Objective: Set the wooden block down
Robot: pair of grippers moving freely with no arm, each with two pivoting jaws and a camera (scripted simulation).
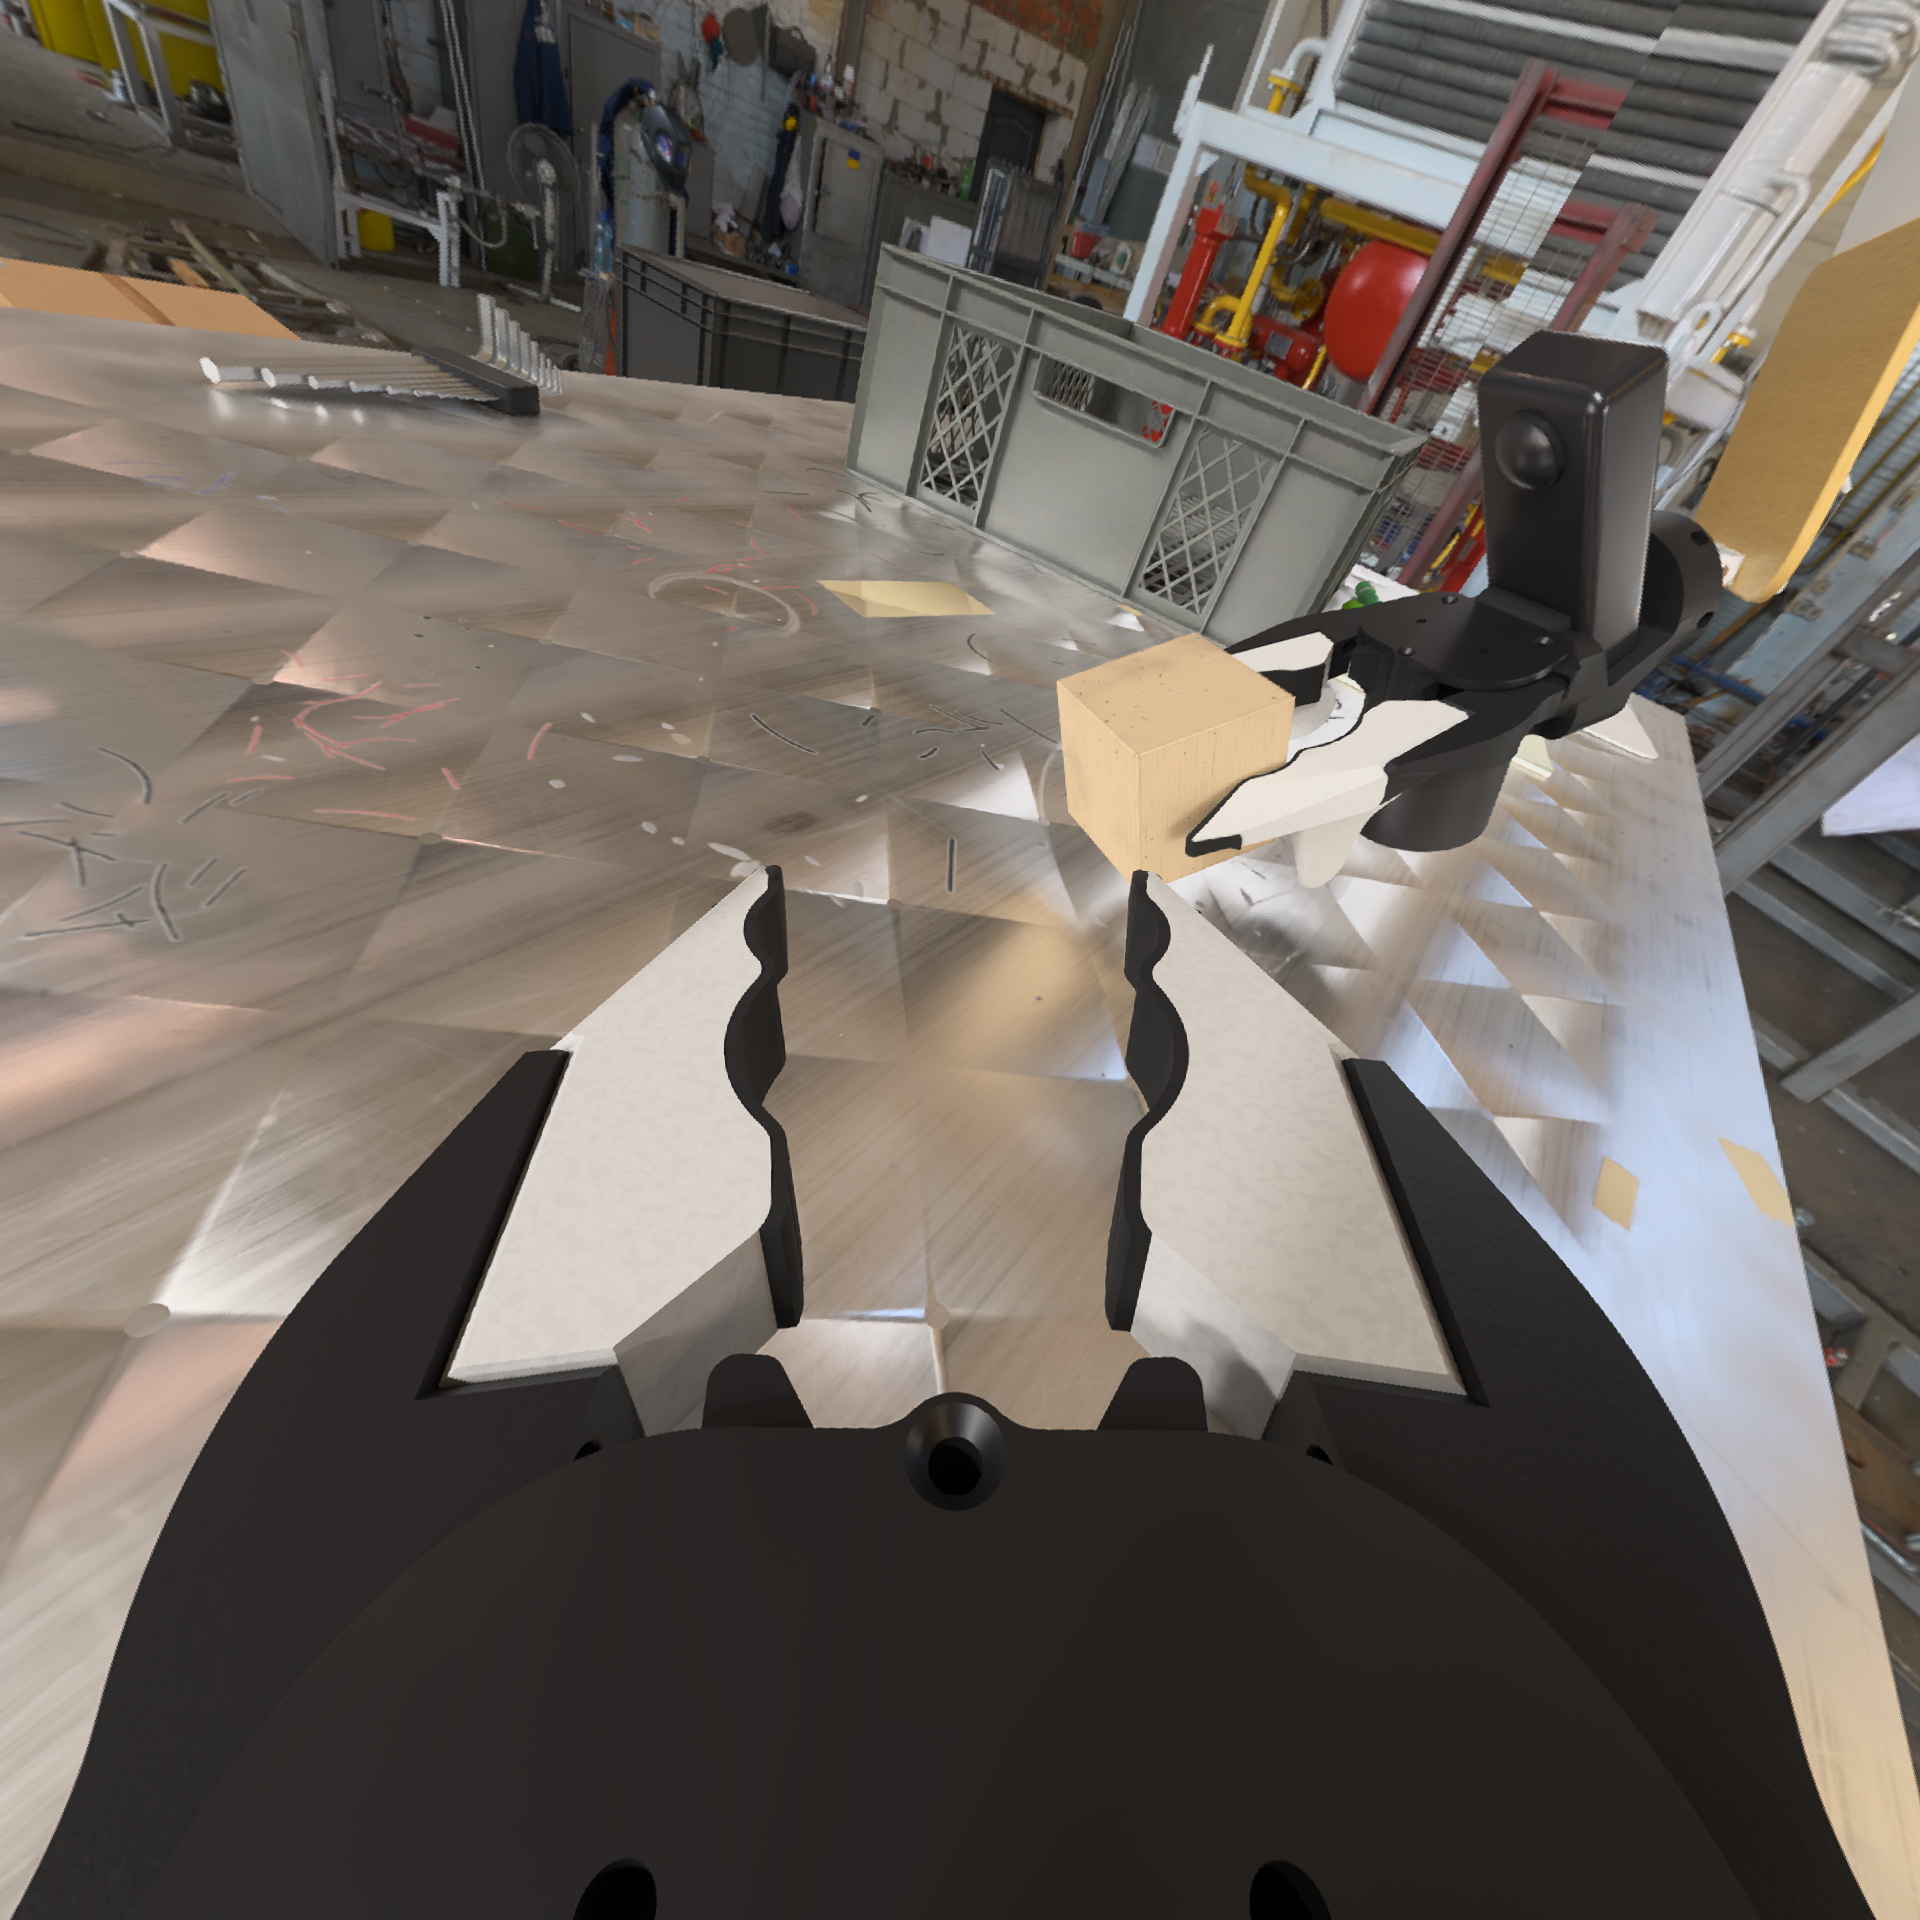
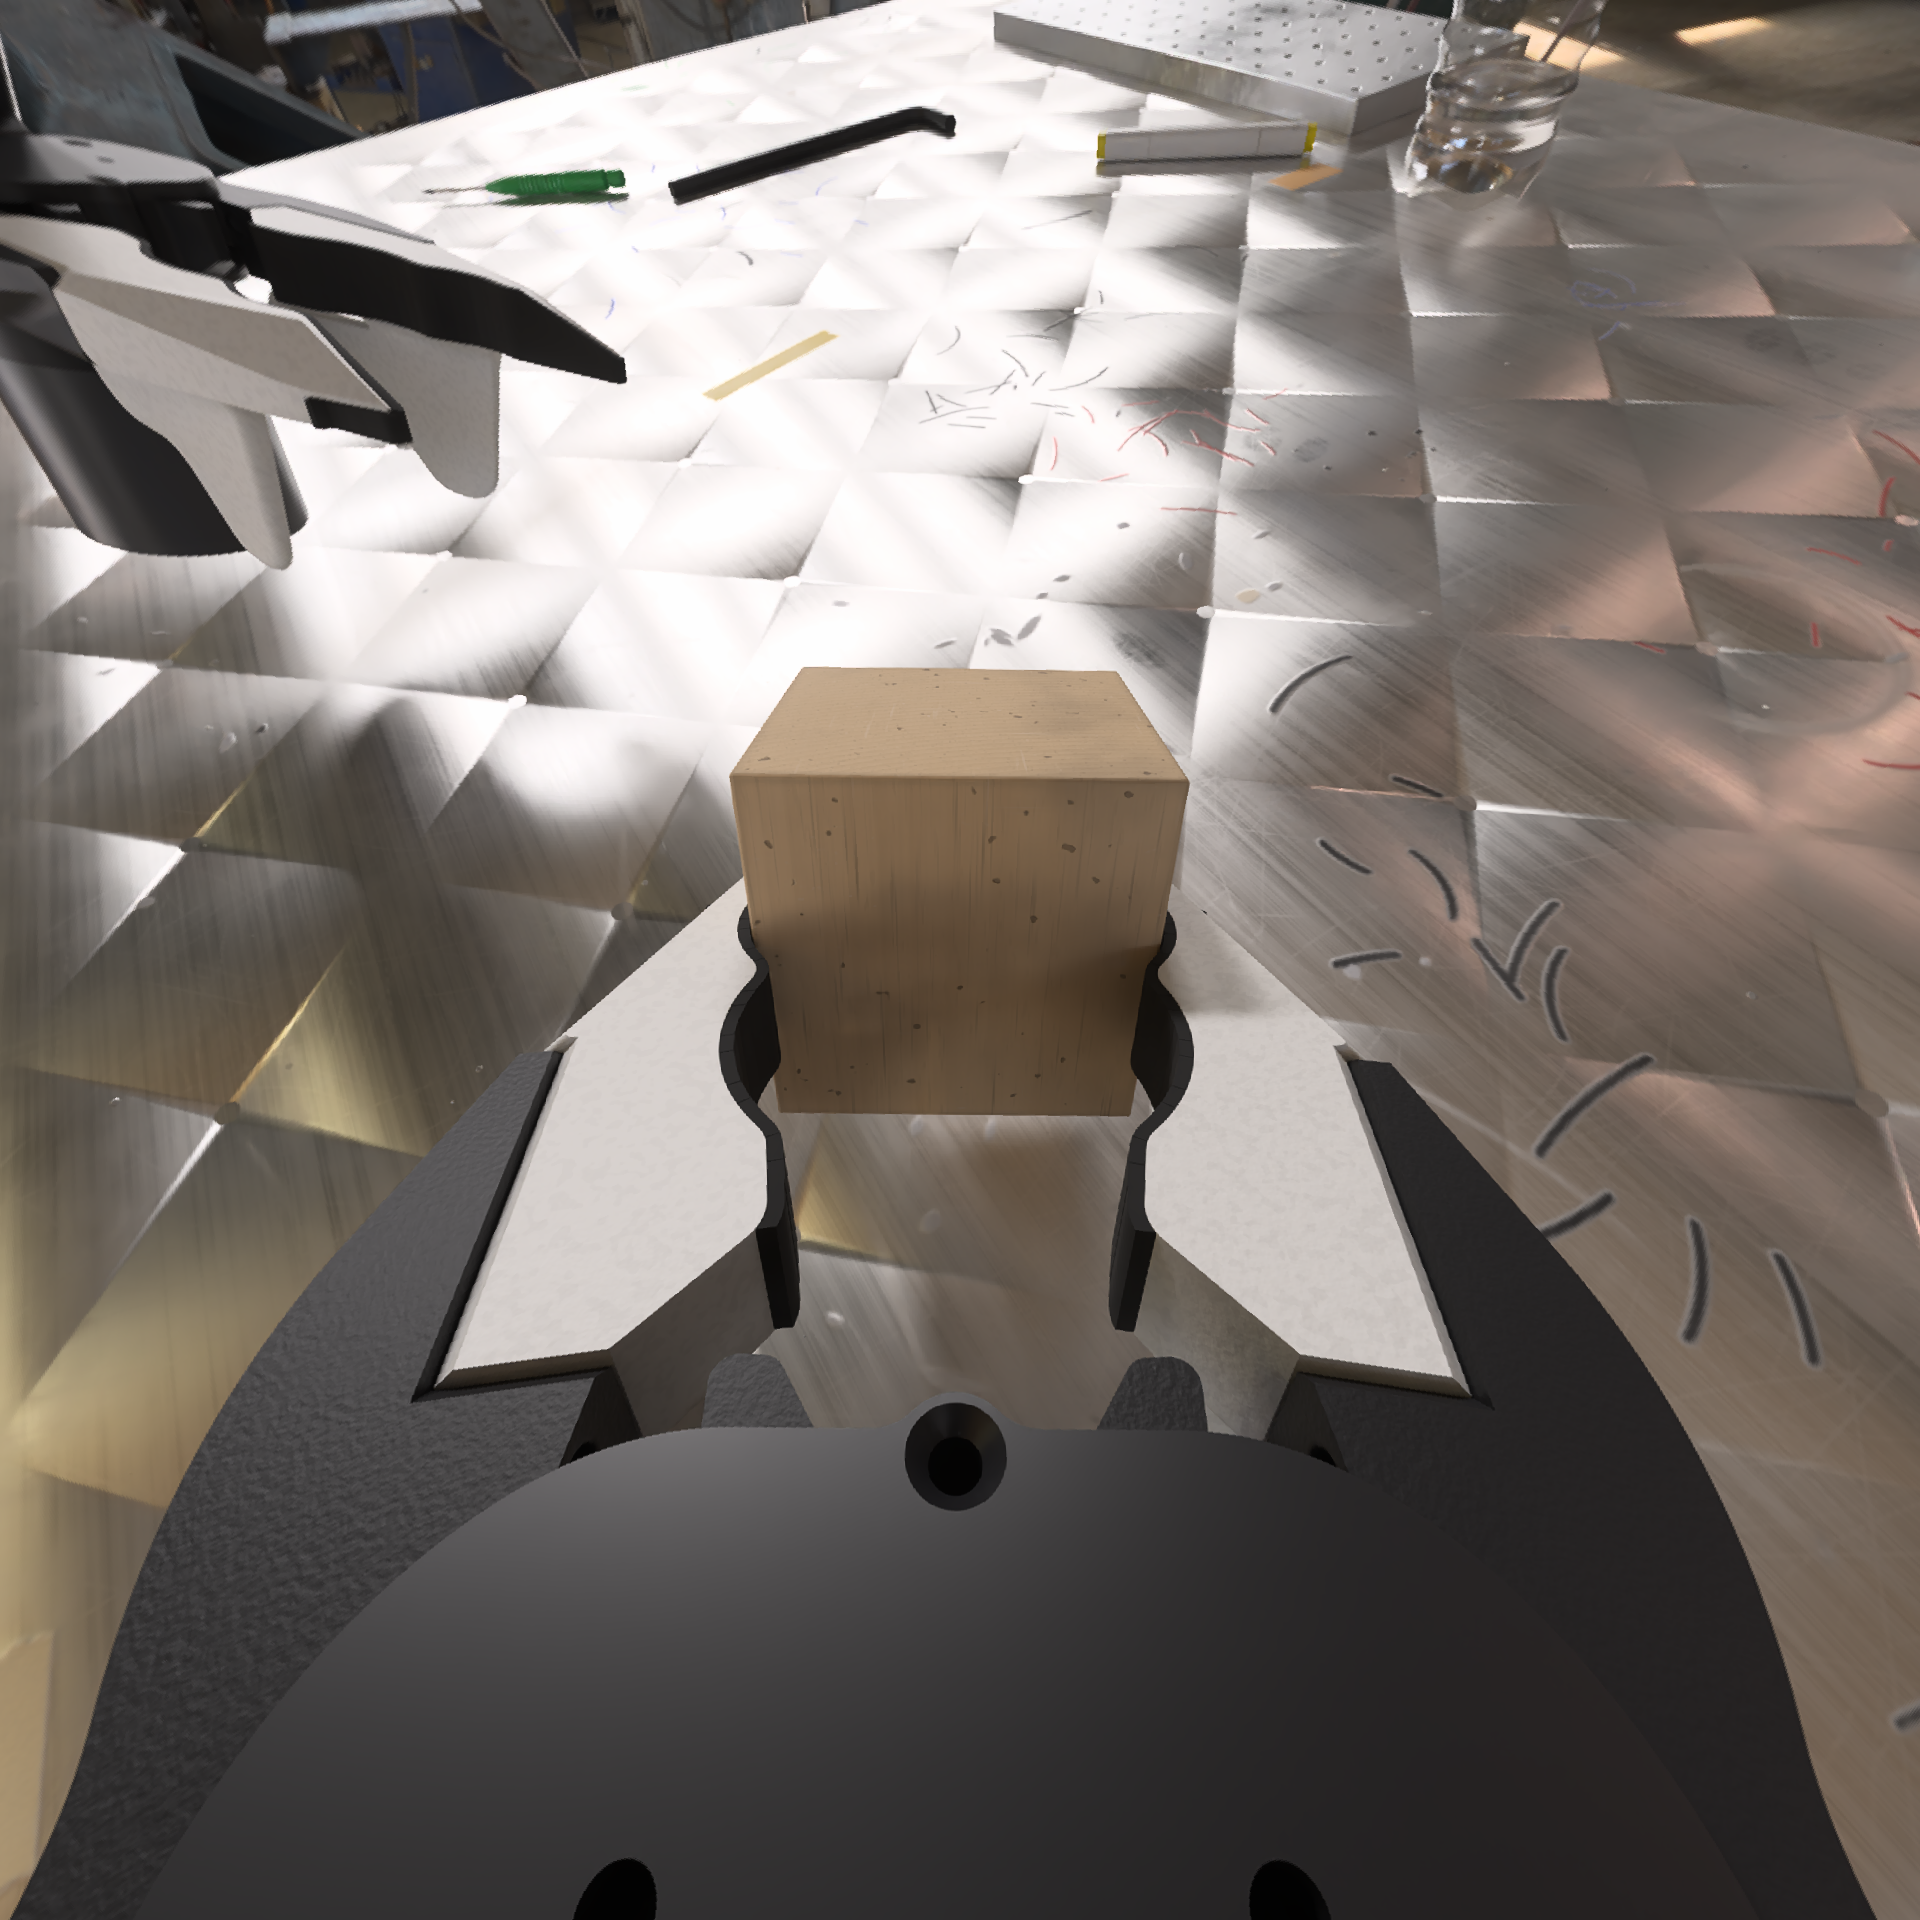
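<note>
A light wooden block (image 2: 956, 831) sits between the fingers of my right gripper (image 2: 958, 920), which is shut on its lower sides. The block hangs just above the brushed metal table (image 2: 1455, 582). In the left wrist view the block (image 1: 1132, 727) and the right gripper (image 1: 1221, 743) show at the right, near the table's edge. My left gripper (image 1: 956, 878) is open and empty, hovering above the table a short way from the block. It also shows at the upper left of the right wrist view (image 2: 488, 400).
A grey plastic crate (image 1: 1122, 457) stands behind the block. A hex key set (image 1: 416, 369) lies far left. A green screwdriver (image 2: 551, 185), a black hex key (image 2: 810, 156), a white marker (image 2: 1205, 143), a glass (image 2: 1486, 114) and a perforated plate (image 2: 1216, 52) lie farther off.
</note>
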